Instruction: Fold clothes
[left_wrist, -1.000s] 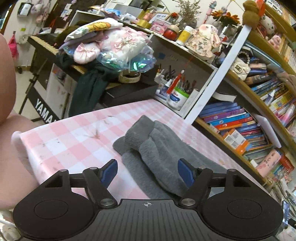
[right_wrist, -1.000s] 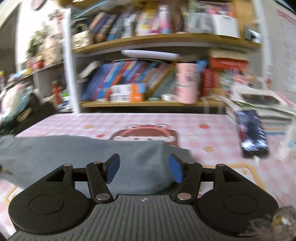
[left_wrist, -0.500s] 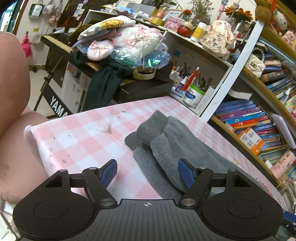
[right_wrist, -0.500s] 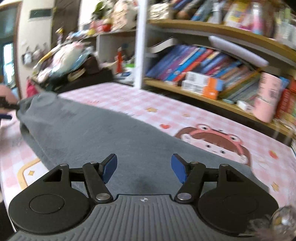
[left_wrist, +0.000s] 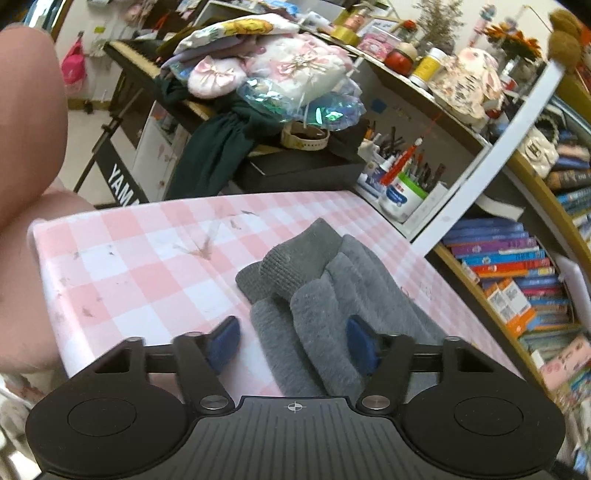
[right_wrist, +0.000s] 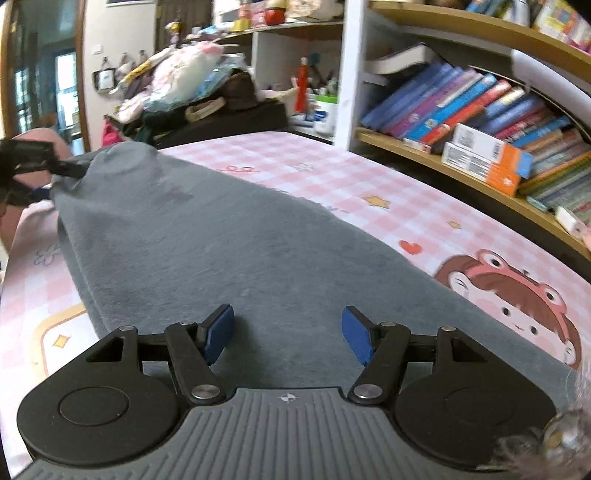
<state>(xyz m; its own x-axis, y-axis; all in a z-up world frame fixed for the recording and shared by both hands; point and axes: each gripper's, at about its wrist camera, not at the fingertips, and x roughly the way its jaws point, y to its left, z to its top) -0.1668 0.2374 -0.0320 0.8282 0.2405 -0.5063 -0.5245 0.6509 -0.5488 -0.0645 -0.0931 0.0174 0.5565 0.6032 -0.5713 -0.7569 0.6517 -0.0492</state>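
Home room: bookshelves (right_wrist: 480, 122), keyboard piano (left_wrist: 125, 59), pink checked tablecloth (left_wrist: 140, 251).

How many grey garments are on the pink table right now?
1 that I can make out: the grey garment lies across the pink checked table, its bunched end between the left gripper fingers. Folds could hide another.

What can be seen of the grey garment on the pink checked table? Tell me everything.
The grey garment is soft, fleecy fabric lying stretched along the pink checked tablecloth. In the left wrist view its near end is bunched into overlapping folds, with a ribbed knit cuff on top. The left gripper has just been closing around those folds, pads not visibly pressing. The right gripper hovers open over the flat middle.
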